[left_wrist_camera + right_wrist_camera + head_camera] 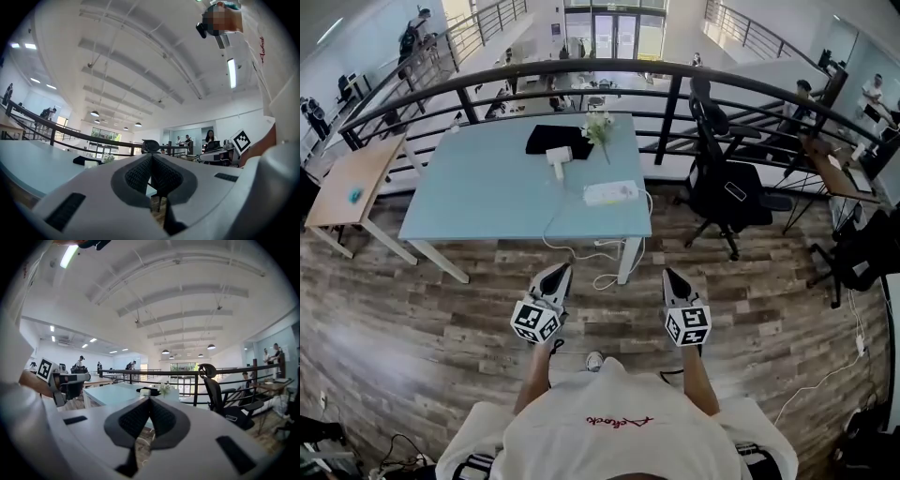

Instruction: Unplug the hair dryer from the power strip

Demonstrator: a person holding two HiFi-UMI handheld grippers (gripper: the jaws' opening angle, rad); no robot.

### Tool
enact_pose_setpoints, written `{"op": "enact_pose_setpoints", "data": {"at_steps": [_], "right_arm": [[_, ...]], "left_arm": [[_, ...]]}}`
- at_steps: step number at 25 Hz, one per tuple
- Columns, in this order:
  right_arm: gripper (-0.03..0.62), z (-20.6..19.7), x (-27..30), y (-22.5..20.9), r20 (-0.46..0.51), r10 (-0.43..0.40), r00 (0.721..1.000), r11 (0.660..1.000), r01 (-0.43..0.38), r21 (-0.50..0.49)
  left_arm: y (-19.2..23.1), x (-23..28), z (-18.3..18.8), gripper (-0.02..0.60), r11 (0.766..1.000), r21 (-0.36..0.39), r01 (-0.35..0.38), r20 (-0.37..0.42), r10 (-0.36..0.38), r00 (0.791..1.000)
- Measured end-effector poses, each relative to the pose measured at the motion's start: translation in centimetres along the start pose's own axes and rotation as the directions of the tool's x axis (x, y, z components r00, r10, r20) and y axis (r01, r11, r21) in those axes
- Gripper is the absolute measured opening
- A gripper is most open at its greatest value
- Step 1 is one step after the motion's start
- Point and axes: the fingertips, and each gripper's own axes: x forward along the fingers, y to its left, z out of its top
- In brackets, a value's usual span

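Blue table [478, 192] carries one hair dryer [560, 157] and one power strip [610, 193]; left gripper [563, 271] and right gripper [670, 277] stand closed, empty.

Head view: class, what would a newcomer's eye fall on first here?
The pale blue table fills the middle, with a white hair dryer and a white power strip lying on it. In the foreground the left gripper and right gripper point at it, both shut and empty.

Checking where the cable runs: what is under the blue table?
White cord loops on the wooden floor beside the table's near leg; the tabletop covers everything farther under.
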Motion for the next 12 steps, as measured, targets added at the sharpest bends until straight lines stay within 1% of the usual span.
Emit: {"op": "enact_pose_setpoints", "data": {"at_steps": [6, 12], "right_arm": [[0.017, 0.7, 4.0, 0.1, -0.001, -0.024, 1.0, 1.0, 0.024, 0.006], [0.017, 0.3, 6.6, 0.5, -0.008, -0.037, 0.999, 0.999, 0.037, 0.009]], "left_arm": [[4.0, 2.1, 0.4, 0.009, 1.0, 0.006, 0.027, -0.008, -0.027, 1.0], [6.5, 3.1, -0.5, 0.009, 0.999, -0.001, 0.044, -0.02, -0.044, 0.999]]}}
